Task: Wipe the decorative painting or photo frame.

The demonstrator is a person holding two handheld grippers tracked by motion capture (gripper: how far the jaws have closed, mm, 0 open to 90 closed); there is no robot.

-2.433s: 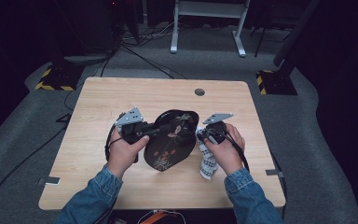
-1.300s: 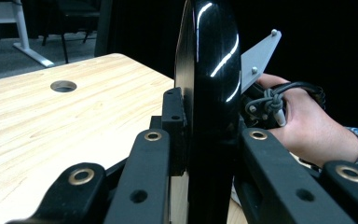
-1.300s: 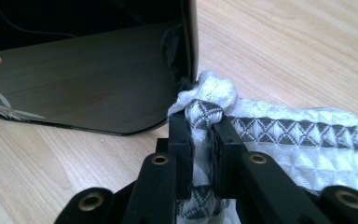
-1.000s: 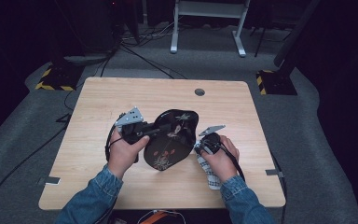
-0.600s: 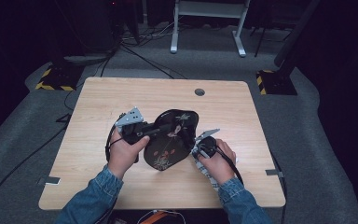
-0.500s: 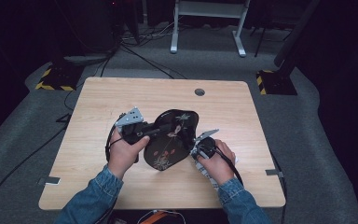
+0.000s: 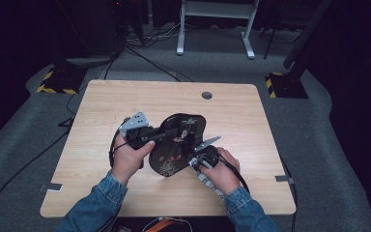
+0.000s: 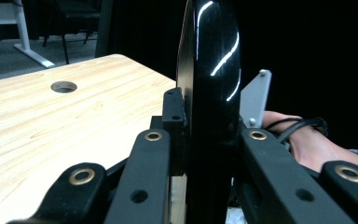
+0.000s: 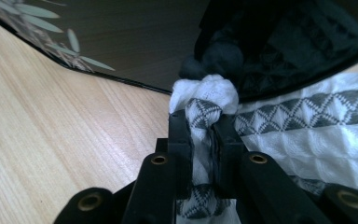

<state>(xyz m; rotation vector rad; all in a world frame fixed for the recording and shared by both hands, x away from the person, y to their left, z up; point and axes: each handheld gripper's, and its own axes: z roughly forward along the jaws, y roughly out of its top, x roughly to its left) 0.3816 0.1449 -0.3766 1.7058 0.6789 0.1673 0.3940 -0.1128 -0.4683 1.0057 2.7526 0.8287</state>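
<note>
While we lean both denim-sleeved forearms over the table (image 7: 101,111), our left gripper (image 7: 147,137) clamps the black plate (image 7: 176,145) tilted at mid-table, our left gripper view shows that plate (image 8: 212,93) edge-on between pressing jaws, our right gripper (image 9: 200,140) pinches the patterned cloth (image 9: 307,135) beside the plate's rim.

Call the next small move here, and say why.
Probably sweep the cloth across the black tray, as if wiping it. The left hand-held gripper is clamped on the tray's edge, holding it tilted off the table, and the right hand-held gripper pinches a fold of the patterned white cloth right at the tray's lower rim, so cloth and tray already meet.
</note>
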